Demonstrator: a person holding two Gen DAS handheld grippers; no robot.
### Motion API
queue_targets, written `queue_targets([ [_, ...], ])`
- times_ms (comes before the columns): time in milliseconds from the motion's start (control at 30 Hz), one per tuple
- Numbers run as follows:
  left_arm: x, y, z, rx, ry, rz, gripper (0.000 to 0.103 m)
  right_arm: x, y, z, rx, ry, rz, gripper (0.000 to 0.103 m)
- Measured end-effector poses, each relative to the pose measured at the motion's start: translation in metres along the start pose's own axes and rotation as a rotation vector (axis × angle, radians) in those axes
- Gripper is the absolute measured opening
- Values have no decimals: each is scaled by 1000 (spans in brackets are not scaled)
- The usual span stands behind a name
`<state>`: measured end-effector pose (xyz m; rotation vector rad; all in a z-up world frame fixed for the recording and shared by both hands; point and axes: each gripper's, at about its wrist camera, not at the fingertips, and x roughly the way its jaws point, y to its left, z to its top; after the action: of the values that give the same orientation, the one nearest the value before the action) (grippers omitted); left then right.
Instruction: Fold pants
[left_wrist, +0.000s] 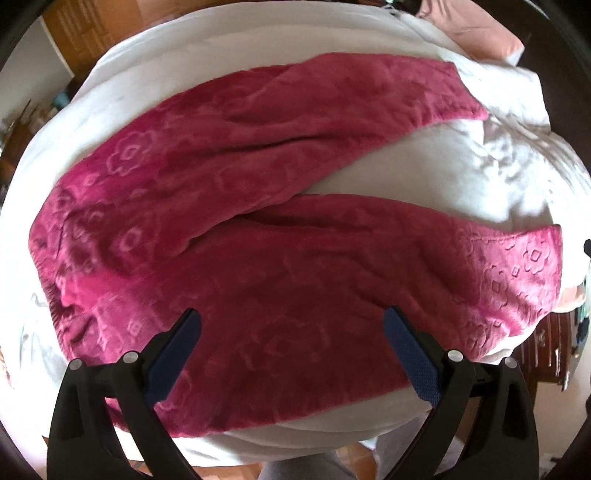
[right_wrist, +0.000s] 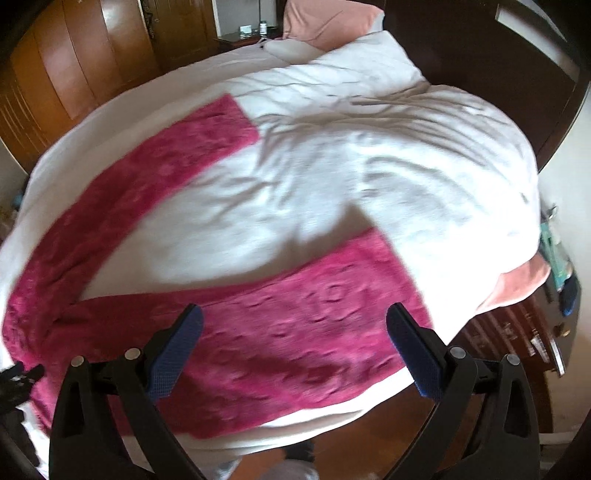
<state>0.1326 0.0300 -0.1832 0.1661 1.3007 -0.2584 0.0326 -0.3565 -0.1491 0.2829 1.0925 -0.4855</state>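
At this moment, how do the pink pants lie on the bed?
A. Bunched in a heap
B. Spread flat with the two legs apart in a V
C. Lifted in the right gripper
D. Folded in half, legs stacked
B: the pants lie flat on the white bedding, legs splayed with bedding showing between them; both grippers are open, holding nothing.

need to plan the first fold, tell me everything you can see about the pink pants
The deep pink fleece pants look plush, embossed with flower and square shapes. They lie flat and unfolded on the white bed cover, legs spread in a V, waistband at the left, near leg along the bed's front edge. Both grippers hang open above the near leg; nothing grips the cloth.
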Motion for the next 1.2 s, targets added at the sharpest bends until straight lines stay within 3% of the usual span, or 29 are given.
queue_targets([
  [267, 15, -27, 14, -22, 12, 32, 98, 49, -55, 26, -55, 30, -28, 100],
  [400, 23, -40, 12, -127, 42, 80, 98, 86, -70, 38, -141, 71, 6, 89],
  [533, 30, -60, 1, -217, 75, 131, 98, 131, -80, 41, -215, 144, 44, 66],
  [667, 38, -83, -10, -273, 107, 167, 98, 141, -78, 35, -321, 141, 86, 56],
  [733, 40, -90, -15, -299, 123, 176, 98, 140, -78, 34, -373, 140, 100, 29],
  [800, 41, -96, -19, -318, 130, 189, 98, 136, -82, 38, -386, 148, 137, 12],
  [833, 39, -98, -20, -327, 128, 198, 98, 133, -85, 44, -379, 156, 171, 9],
  [1067, 22, -98, -23, -391, 98, 237, 98, 89, -90, 90, -400, 33, 253, 8],
  [1200, 15, -97, -23, -412, 83, 256, 98, 103, -82, 108, -396, 20, 228, 8],
])
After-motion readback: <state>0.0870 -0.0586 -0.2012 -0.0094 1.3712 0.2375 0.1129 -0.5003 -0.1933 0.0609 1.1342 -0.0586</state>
